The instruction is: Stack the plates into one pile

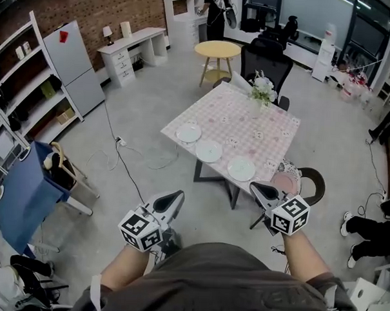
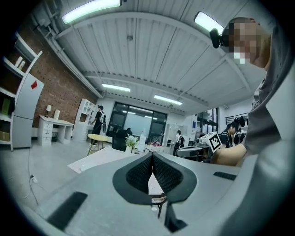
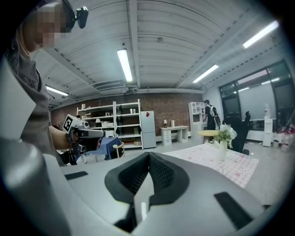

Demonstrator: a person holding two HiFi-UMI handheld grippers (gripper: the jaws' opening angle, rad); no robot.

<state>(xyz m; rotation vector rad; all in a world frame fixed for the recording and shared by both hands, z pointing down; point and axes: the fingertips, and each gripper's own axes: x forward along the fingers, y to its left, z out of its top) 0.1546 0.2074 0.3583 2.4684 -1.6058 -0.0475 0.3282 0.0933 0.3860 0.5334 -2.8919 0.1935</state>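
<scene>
Both claws are closed and empty. In the left gripper view, the left claw [image 2: 152, 156] has its 2 dark pads pressed tip to tip with nothing between them. In the right gripper view, the right claw [image 3: 148, 156] is the same, pads together and nothing held. In the head view both are held out in front of the person's torso, well apart from the tabletop [image 1: 264, 132] and over bare floor [image 1: 139, 110].

The tabletop has a pink checked cloth. 3 white plates lie flat on it in a diagonal row along its near edge, none stacked and each apart from the next: left plate [image 1: 188, 132], middle plate [image 1: 209, 151], right plate [image 1: 241, 168]. A vase of flowers [image 1: 263, 91] stands upright at the far side. A black office chair [image 1: 267, 61] is behind the tabletop and a round yellow table [image 1: 217, 50] is farther back. Shelving [image 1: 17, 79] lines the brick wall on the left.
</scene>
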